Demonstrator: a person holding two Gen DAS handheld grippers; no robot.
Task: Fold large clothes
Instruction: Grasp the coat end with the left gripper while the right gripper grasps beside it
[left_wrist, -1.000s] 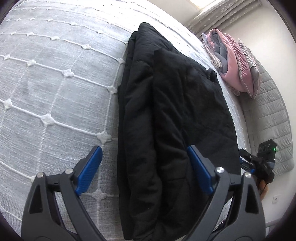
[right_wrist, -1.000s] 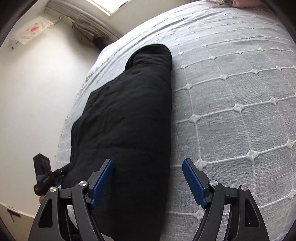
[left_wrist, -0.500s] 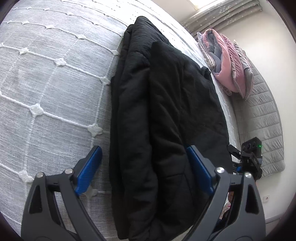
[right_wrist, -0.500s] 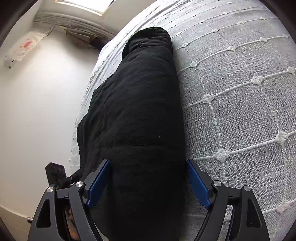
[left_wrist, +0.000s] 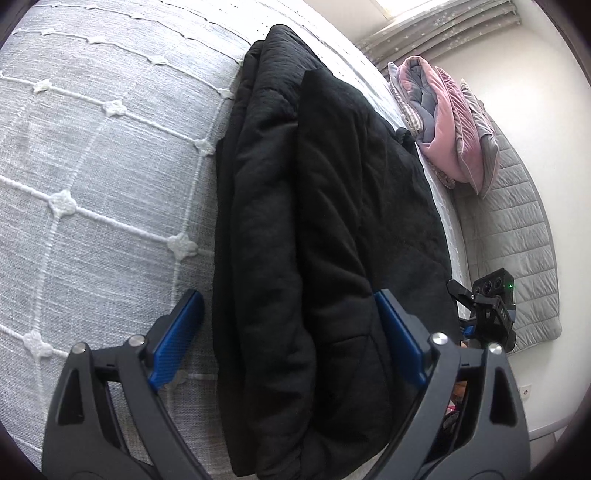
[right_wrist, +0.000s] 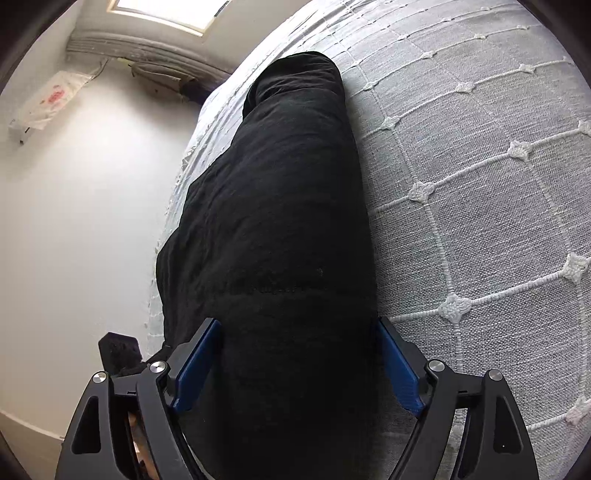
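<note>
Main risk, as a guess: the black padded jacket (left_wrist: 325, 229) is thick and puffy, so a pinch may be catching only the top layer, and the folded stack would be sliding apart or springing open when lifted; uneven pull between the two hands could also be dragging the long fold crooked, or off the near bed edge where its end is already sitting close. The jacket is lying on the grey quilted bedspread (left_wrist: 96, 192), folded lengthwise into a long narrow bundle with a sleeve or side panel laid on top, running away from both cameras. The left gripper (left_wrist: 291, 339) is standing wide open, straddling the near end of the bundle: one blue pad is hanging over bare bedspread beside the jacket, the other over the jacket's top layer; nothing is being pinched. The right gripper (right_wrist: 299, 362) is also open, its jaws having just been widening, with the jacket's thick fold (right_wrist: 288, 221) sitting between them; the pads are looking just beside or brushing the fabric, not squeezing it. A pink and grey folded blanket pile (left_wrist: 447, 125) is lying well apart, near the headboard.
</note>
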